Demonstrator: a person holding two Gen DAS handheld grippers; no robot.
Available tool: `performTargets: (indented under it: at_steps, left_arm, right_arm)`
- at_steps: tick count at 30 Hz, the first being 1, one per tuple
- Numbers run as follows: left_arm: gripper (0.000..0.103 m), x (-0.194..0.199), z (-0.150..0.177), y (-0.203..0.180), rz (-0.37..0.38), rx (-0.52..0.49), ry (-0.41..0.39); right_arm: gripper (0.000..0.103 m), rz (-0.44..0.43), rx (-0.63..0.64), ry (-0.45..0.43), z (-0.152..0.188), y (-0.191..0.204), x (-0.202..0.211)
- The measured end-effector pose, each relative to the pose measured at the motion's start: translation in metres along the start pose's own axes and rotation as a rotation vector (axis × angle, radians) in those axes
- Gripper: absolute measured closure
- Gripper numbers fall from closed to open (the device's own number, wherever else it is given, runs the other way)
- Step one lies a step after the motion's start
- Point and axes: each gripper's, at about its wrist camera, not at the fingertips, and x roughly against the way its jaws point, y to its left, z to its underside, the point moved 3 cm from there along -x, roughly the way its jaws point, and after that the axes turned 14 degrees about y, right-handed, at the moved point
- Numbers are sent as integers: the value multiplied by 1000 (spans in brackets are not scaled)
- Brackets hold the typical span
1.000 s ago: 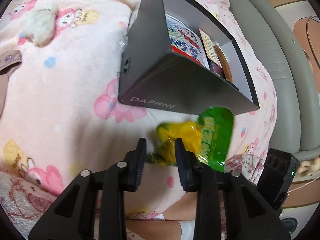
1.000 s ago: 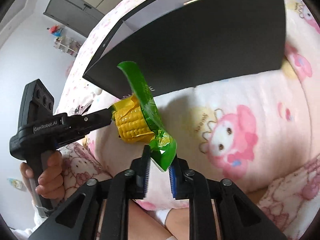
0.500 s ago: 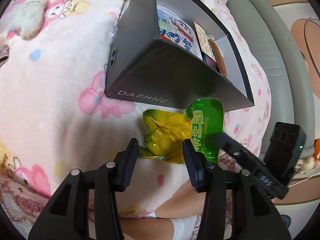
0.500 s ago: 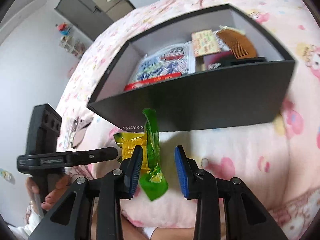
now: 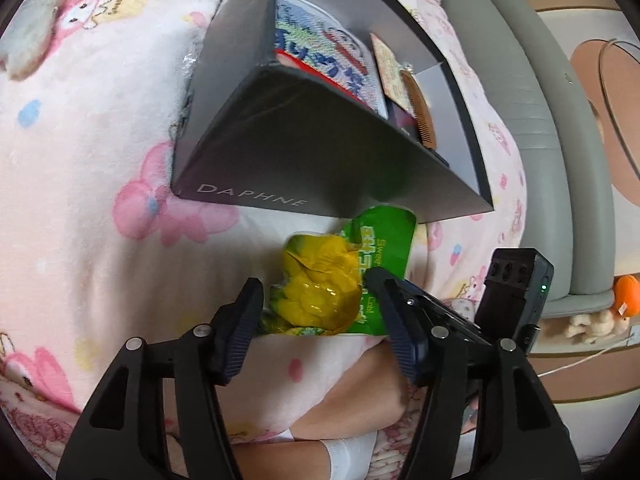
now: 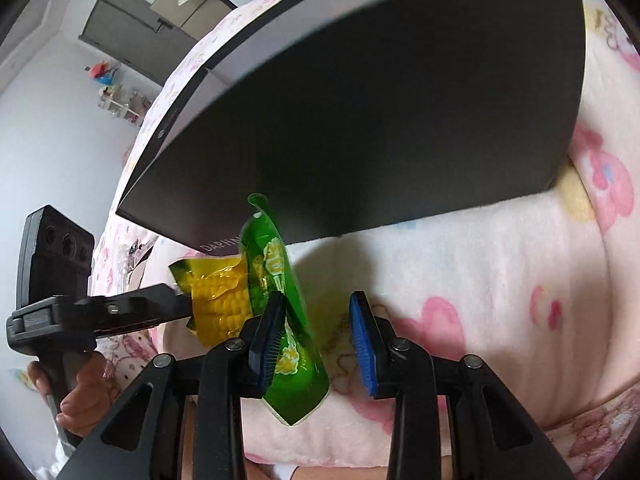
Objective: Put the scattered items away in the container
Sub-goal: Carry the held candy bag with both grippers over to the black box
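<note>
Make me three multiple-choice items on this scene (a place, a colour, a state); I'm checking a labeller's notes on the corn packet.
1. Where is the corn packet?
A. inside the box
B. on the blanket in front of the box
C. on the sofa

2. What colour is the box outside?
A. dark grey
B. red
C. white

3. How do the left hand-held gripper pads stand?
A. apart, either side of the packet
B. shut with nothing between
C. clamped on the box

Answers: 1 B, it lies on the pink blanket below the box front; 2 A, dark walls; 3 A, gaps show, jaws opening.
</note>
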Motion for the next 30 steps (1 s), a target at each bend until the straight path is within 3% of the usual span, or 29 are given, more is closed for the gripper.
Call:
performTargets:
  at_steps: [2,5,9,14,18,23,30]
  left_arm:
    - [39,-6,-2,4,-42,31,22]
    - [38,-13,-4,5,-41,47,44]
    - [38,-16,-4,4,-38,47,40]
    - [52,-17,4,-8,-5,-17,59]
    - [53,-15,12,-19,-45,-81,42]
    - [58,-8,18,-24,-32,-106,31]
    - [58,-15,16,-47,-20,-188,0]
  right_arm:
    - [74,-5,-12,2,0,-2,-2]
    - [74,3,-1,-7,0,1,-3]
    - [74,-66,33,-7,3,11,-8]
    - [75,-94,28,-14,5,11,-9]
    - [77,-110,76,-42,11,22,-2]
    - [77,-111,87,-67,15,29,7]
    - [77,-89,99,-108,21,39,27]
